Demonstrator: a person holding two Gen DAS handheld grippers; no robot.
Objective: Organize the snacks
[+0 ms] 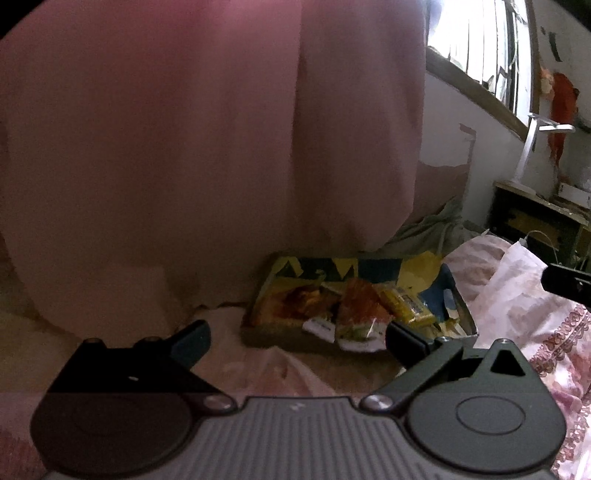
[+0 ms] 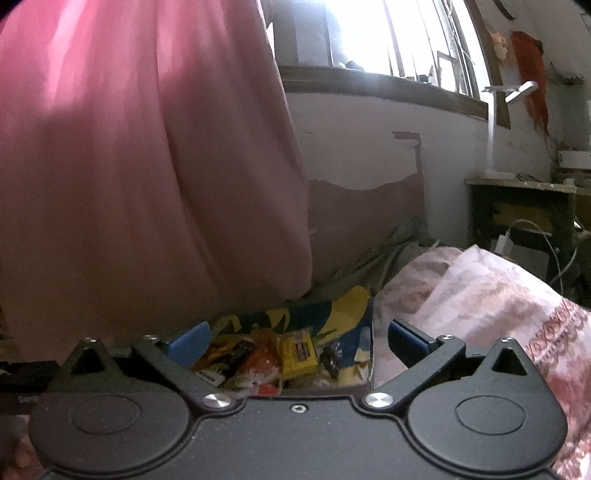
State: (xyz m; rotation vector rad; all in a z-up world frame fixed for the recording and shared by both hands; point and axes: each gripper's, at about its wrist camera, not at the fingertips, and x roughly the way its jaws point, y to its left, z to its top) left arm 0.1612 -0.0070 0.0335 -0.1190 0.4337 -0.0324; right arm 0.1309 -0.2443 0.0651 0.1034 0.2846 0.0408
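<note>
Showing box [image 1: 258,334] front: left view only.

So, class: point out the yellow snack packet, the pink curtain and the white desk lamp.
yellow snack packet [image 2: 298,353], right wrist view, front face.
pink curtain [image 2: 147,166], right wrist view, middle fold.
white desk lamp [image 2: 492,129], right wrist view, upright stem.

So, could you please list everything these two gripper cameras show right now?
Tray: one, blue and yellow pattern, on the bed below the curtain.
Snack packets: several, orange, yellow and dark, piled in the tray.
Curtain: one, pink, hanging at left.
Bedding: pink floral, bunched at right.
Desk lamp: one, white, on the dark desk.
Window: one, bright, upper right.
Left gripper: open, empty.
Right gripper: open, empty.
</note>
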